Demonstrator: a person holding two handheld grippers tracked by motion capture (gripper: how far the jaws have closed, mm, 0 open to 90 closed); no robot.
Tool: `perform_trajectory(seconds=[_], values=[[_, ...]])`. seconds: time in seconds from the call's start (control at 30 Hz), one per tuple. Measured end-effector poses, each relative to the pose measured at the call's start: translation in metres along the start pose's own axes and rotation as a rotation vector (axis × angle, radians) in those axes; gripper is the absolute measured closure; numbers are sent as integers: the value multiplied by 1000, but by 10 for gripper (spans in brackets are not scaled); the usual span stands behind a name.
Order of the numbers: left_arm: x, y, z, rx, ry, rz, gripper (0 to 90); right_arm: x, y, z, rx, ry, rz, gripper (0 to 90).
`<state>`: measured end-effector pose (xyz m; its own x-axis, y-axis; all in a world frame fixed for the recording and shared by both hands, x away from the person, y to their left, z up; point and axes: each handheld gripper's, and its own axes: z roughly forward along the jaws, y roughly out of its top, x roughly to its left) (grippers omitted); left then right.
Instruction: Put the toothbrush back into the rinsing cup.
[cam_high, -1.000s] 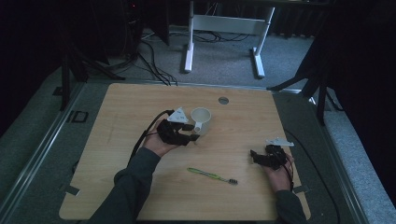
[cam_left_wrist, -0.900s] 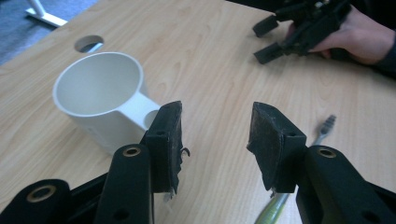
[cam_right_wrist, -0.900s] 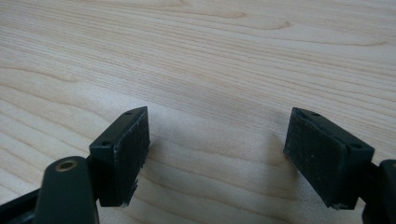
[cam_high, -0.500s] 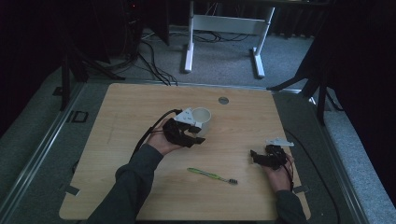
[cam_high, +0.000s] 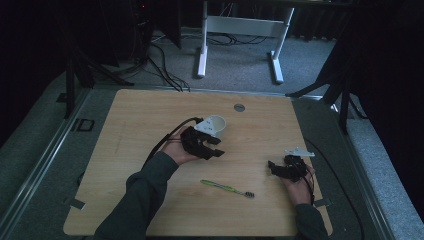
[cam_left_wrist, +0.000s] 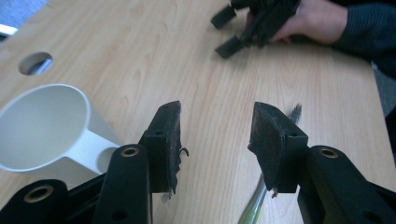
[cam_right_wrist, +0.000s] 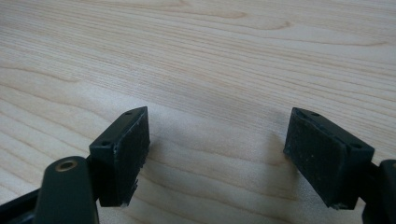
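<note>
- your left gripper (cam_high: 212, 146) hovers just beside the white cup (cam_high: 216, 124), fingers (cam_left_wrist: 164, 144) released with nothing between them; the cup stands upright on the surface (cam_high: 150, 115), at the far side of that gripper, and in the left gripper view its handle (cam_left_wrist: 88, 147) points toward your fingers;
- the green toothbrush (cam_high: 227, 188) lies flat on the surface between your two hands, bristle end toward your right;
- your right gripper (cam_high: 276, 168) rests low near the right edge, fingers (cam_right_wrist: 122, 154) spread wide over bare wood, grasping nothing;
- the cup looks like thin, stiff plastic, so it is probably light and easy to tip; take it by the handle or across the rim wall, and squeeze gently;
- the toothbrush is likely slim, light and slippery; pinch it mid-handle, fingers set across it, since it may roll or skid away.
</note>
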<state>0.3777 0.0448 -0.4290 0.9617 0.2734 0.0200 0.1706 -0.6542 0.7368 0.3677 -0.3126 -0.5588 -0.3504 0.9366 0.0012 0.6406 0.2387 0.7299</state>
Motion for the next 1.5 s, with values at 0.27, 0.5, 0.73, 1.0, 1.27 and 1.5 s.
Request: perform_trajectory(seconds=[0.27, 0.5, 0.73, 1.0, 1.27, 1.5], values=[[-6, 3, 15, 59, -25, 42, 537, 0, 0, 0, -1, 0, 1, 217], [-10, 2, 22, 92, -41, 61, 545, 0, 0, 0, -2, 0, -3, 217], [-16, 2, 33, 138, -76, 97, 545, 0, 0, 0, 0, 0, -1, 217], [-21, 3, 41, 167, -103, 117, 558, 0, 0, 0, -1, 0, 1, 217], [-23, 0, 51, 204, -127, 124, 565, 0, 0, 0, -1, -1, 0, 217], [-25, 0, 56, 228, -146, 137, 579, 0, 0, 0, -1, 0, 0, 217]])
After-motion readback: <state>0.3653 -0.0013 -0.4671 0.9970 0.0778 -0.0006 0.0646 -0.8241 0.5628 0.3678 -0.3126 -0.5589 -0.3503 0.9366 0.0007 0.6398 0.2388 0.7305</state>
